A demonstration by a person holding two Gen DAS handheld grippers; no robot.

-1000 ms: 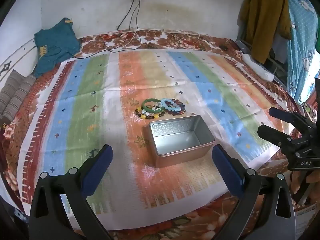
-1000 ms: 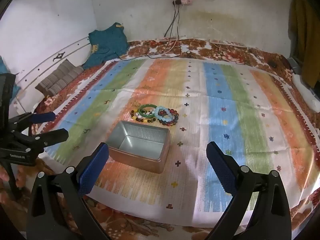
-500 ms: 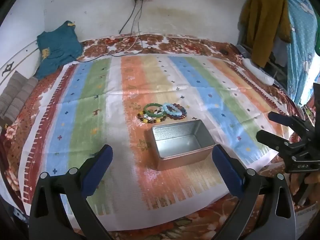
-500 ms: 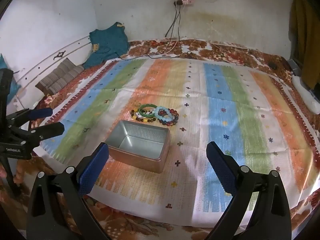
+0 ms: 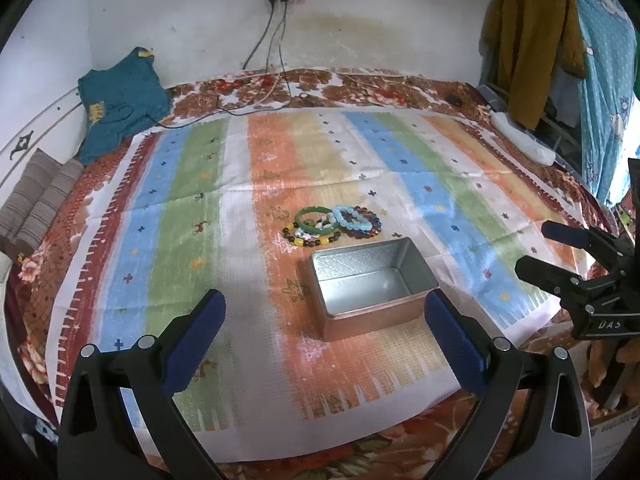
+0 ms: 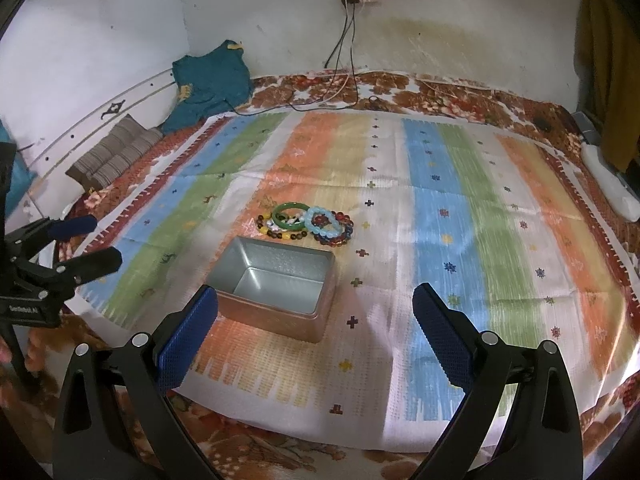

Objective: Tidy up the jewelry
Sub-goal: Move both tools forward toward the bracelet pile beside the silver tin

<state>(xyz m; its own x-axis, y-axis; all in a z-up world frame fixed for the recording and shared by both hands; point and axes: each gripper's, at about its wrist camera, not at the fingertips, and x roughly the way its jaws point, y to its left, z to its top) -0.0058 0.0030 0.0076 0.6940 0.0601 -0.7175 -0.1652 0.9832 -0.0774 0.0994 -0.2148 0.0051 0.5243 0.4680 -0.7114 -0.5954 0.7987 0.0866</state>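
bare metal, a rectangular tin box, lid off, nothing inside, sitting on the striped cloth near its front edge. just beyond it, at about 11 o'clock from the tin in the left view and 12 o'clock in the right view, the jewelry: a small heap of bracelets lying partly on one another. a green bangle, a pale blue bead bracelet, a dark red bead bracelet, a mixed brown-and-yellow bead strand. heap close to the tin's far wall; touching or not, i cannot tell.

my left gripper: jaws spread wide, nothing between them, hanging low over the front of the cloth with the tin roughly ahead. my right gripper: jaws likewise released and holding nothing, the tin near its left pad.

judgement: nothing is sorted yet; the step in hand is the first pick.
- the blue bracelet appears to lie on top, so i would take it first to avoid dragging the others.
- come down over one side of a ring, one pad inside the loop, one outside, and pinch the beads rather than the whole circle.
- lift straight up; beads may snag a neighbour.
- the tin looks light; keep a pad clear of its rim, or steady it with the other gripper.
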